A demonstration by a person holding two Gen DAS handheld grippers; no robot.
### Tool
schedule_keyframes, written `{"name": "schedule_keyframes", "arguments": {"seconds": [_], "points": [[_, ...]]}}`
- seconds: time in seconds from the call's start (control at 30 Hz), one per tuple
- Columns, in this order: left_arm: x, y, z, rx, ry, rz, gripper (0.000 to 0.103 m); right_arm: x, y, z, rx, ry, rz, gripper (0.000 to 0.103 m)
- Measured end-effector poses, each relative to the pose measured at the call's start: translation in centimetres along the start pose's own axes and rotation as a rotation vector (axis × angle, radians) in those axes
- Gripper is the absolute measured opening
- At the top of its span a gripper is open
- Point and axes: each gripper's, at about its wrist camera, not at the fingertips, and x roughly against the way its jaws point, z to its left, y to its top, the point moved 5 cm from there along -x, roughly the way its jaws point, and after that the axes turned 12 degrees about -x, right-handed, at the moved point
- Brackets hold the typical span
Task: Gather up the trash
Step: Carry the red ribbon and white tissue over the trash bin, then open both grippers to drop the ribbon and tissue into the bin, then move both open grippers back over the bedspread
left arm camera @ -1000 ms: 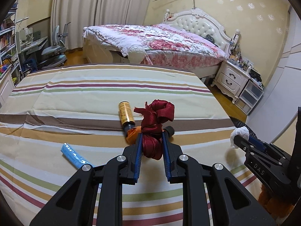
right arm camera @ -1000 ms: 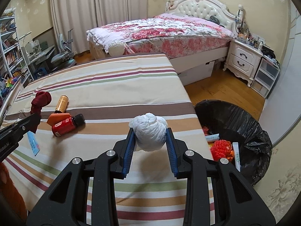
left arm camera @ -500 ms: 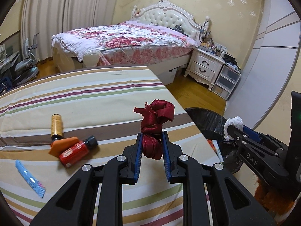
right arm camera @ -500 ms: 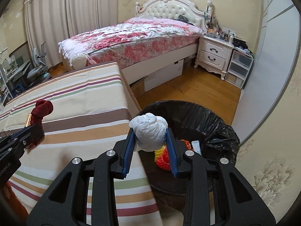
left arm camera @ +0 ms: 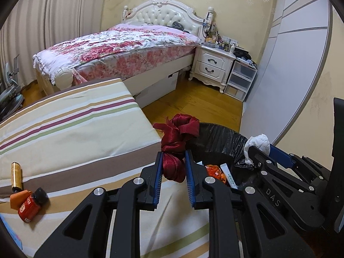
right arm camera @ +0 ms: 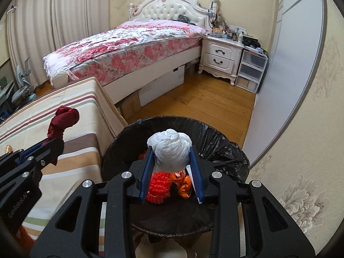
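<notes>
Both my grippers have swung from the striped worktop [left arm camera: 64, 129] to the black bin [right arm camera: 215, 137].
My right gripper [right arm camera: 172, 167] clamps a white paper wad [right arm camera: 171, 148] above the bin; my left gripper [left arm camera: 173, 167], at nine o'clock from it, pinches a red ribbon [left arm camera: 176, 137] at the worktop's edge.

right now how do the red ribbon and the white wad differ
The red ribbon is dark, glossy, knotted fabric; the white wad is pale crumpled paper or plastic, rounder. The ribbon, in the left claw, is beside the trash bin, over the striped bed; the wad, in the right claw, is above it. Both are clamped.
</notes>
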Motion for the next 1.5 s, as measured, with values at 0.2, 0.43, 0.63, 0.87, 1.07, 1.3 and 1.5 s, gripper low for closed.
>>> {"name": "schedule_keyframes", "arguments": {"seconds": [0.2, 0.43, 0.63, 0.87, 1.07, 1.3, 1.5], "points": [[-2.5, 0.8, -1.3, -0.038, 0.005, 0.032, 0.021, -1.4, 0.0, -0.8, -0.018, -0.034, -0.002, 0.033], [-4.6, 1.0, -2.1, -0.054, 0.004, 0.075, 0.023, -2.3, 0.3, -2.5, -0.074, -0.067, -0.014, 0.043], [-5.1, 0.8, -2.3, -0.056, 0.008, 0.083, 0.048, -2.0, 0.6, -3.1, -0.091, -0.090, -0.043, 0.055], [-4.1, 0.5, -1.4, -0.035, 0.045, 0.073, 0.070, -1.5, 0.6, -3.2, -0.092, -0.092, -0.054, 0.063], [-1.9, -1.1, 1.1, 0.015, 0.103, 0.083, 0.074, -0.7, 0.1, -2.2, -0.092, -0.054, -0.038, 0.066], [2.3, -4.6, 4.8, 0.092, 0.173, 0.091, 0.074, 0.6, -1.2, 1.5, -0.036, 0.024, -0.008, 0.071], [6.4, -8.4, 9.1, 0.165, 0.272, 0.106, 0.074, 2.1, -3.7, 7.2, 0.048, 0.157, 0.044, 0.075]]}}
